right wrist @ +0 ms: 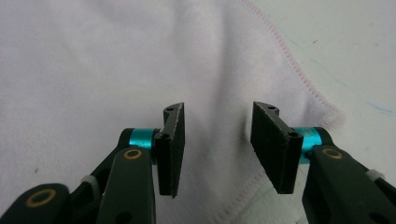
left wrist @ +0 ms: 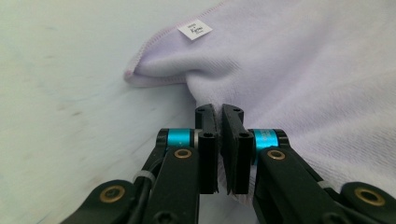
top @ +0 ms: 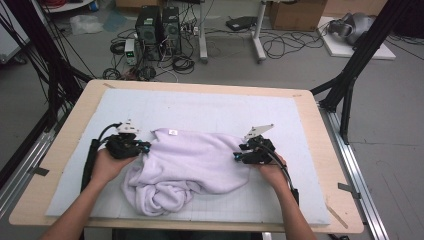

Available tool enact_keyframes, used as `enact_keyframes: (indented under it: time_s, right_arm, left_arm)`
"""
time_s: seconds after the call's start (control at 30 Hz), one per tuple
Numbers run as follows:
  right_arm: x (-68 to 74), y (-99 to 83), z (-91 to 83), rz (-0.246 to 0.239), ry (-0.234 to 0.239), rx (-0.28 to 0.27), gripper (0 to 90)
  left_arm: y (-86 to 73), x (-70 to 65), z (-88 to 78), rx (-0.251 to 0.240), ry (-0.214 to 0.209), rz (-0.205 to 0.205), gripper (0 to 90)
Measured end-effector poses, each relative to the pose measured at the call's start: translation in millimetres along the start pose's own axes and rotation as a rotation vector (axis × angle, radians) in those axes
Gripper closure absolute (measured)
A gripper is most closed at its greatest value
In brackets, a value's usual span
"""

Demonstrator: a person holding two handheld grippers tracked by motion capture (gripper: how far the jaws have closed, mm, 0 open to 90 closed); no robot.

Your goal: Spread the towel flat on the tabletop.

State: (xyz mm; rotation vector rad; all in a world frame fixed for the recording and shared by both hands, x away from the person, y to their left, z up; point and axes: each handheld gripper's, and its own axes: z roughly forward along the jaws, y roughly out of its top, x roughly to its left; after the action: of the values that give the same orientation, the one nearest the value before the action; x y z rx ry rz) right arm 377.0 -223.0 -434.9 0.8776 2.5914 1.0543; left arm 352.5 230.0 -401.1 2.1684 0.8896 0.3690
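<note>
Left hand-held gripper [left wrist: 219,116] pinches towel [left wrist: 299,84]

Even, soft room light; you get no hard shadows and no glare.

From above, your pale foam-topped wooden table [top: 200,107] is evenly lit, with faint shade under the rumpled lilac fleece towel [top: 195,165] toward the near edge; the picture is slightly soft, the floor beyond dimmer. In your left gripper view the towel's white label [left wrist: 194,30] blurs, and the black jaws read sharp. In your right gripper view the towel's stitched hem [right wrist: 289,60] is crisp, the mat washed out pale.
</note>
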Motion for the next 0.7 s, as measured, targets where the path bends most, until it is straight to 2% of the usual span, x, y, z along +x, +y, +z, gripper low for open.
enact_keyframes:
  time_s: [0.03,0.1,0.13,0.17,0.2,0.23,0.3,0.33,0.4,0.43,0.5,0.53,0.57,0.6,0.7]
  right_arm:
    - [0.4,0.5,-2.6,0.001,0.001,-0.008,54.7]
    - [1.9,1.7,-7.5,-0.002,0.002,-0.034,54.8]
    - [2.7,2.3,-9.4,-0.008,0.005,-0.047,54.8]
    - [3.3,2.6,-10.8,-0.013,0.012,-0.055,54.7]
    - [4.2,2.8,-11.7,-0.014,0.016,-0.055,54.4]
    - [4.8,2.7,-11.7,-0.017,0.016,-0.051,53.4]
    - [5.0,2.0,-9.0,-0.012,0.039,-0.037,50.5]
    - [5.0,1.6,-6.8,-0.011,0.045,-0.025,49.6]
    - [5.8,1.1,-1.8,-0.018,0.052,-0.003,48.4]
    - [6.7,0.9,0.6,-0.020,0.053,0.009,48.3]
    - [9.1,0.4,5.7,-0.035,0.046,0.034,48.4]
    - [10.1,0.3,6.3,-0.043,0.037,0.027,49.8]
    - [10.6,0.0,6.9,-0.032,0.030,0.022,51.6]
    - [11.1,-0.7,7.3,-0.019,0.022,0.012,54.5]
    - [11.2,-2.9,7.1,-0.012,0.027,-0.016,75.8]
  left_arm:
    - [-1.5,1.8,-6.5,-0.007,0.000,0.000,84.8]
    - [-3.9,2.9,-13.6,-0.015,-0.030,-0.006,83.3]
    - [-4.0,1.9,-14.9,-0.017,-0.024,0.003,79.9]
    - [-3.2,0.5,-14.7,-0.019,-0.014,0.009,71.5]
    - [-1.9,0.6,-12.9,-0.025,-0.034,0.006,62.7]
    - [-0.5,0.5,-9.8,-0.030,-0.050,0.002,59.0]
    - [3.0,-1.0,1.1,-0.013,-0.046,0.007,53.7]
    - [4.3,-0.8,7.8,0.002,-0.053,0.006,51.9]
    - [4.2,0.8,22.4,0.039,-0.039,0.010,51.3]
    - [2.7,2.2,29.6,0.058,-0.042,-0.003,51.0]
    - [-1.2,3.4,42.8,0.104,-0.048,-0.005,53.6]
    - [-2.7,2.5,45.3,0.106,-0.047,0.008,58.7]
    - [-2.8,1.9,45.0,0.091,-0.044,0.017,63.0]
    - [-2.6,1.5,45.7,0.091,-0.057,0.019,75.8]
    - [-1.7,-1.3,45.6,0.095,-0.051,0.032,82.4]
